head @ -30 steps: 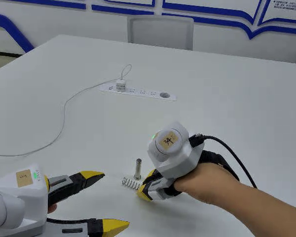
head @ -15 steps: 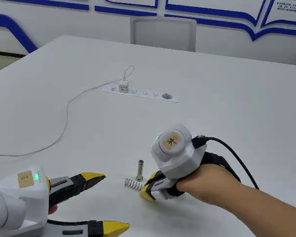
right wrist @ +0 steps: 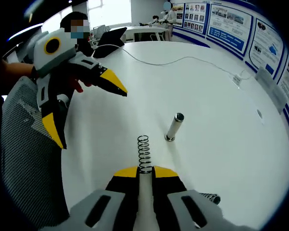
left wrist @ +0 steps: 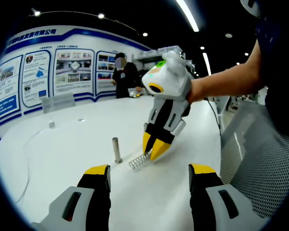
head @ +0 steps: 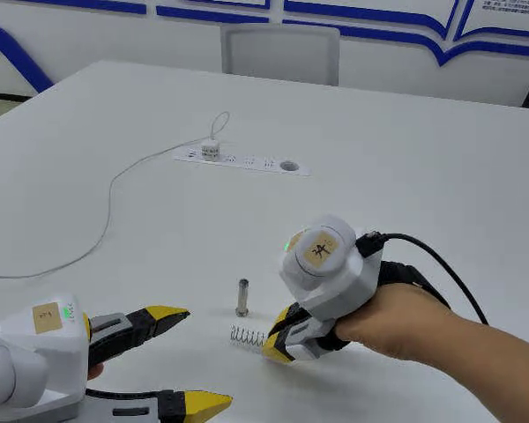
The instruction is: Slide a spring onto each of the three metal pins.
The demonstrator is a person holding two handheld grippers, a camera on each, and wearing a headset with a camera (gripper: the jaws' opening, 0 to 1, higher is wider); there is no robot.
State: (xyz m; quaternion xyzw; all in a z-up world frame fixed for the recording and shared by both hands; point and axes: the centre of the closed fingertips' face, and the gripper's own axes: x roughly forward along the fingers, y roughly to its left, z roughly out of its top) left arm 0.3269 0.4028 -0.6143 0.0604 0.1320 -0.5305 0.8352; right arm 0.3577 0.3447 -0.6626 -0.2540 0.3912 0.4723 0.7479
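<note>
A short metal pin (head: 242, 297) stands upright on the white table (head: 406, 176). Just in front and right of it, my right gripper (head: 278, 342) is shut on one end of a small coil spring (head: 247, 336), which lies level near the table, pointing left. In the right gripper view the spring (right wrist: 143, 153) sticks out past the right gripper (right wrist: 144, 172), left of the pin (right wrist: 174, 126). My left gripper (head: 189, 359) waits open at the lower left, holding nothing. The left gripper view has its own left gripper (left wrist: 149, 173) facing the spring (left wrist: 139, 160) and pin (left wrist: 116, 150).
A white power strip (head: 242, 161) with a plugged-in adapter and a thin cable (head: 110, 203) lies farther back on the table. A grey chair (head: 280, 53) stands at the far edge. A second small spring (right wrist: 209, 197) lies beside my right jaw.
My right gripper has drawn the spring a little away from the pin's base, rightward and toward me. The left gripper has stayed put; the head camera shifted slightly.
</note>
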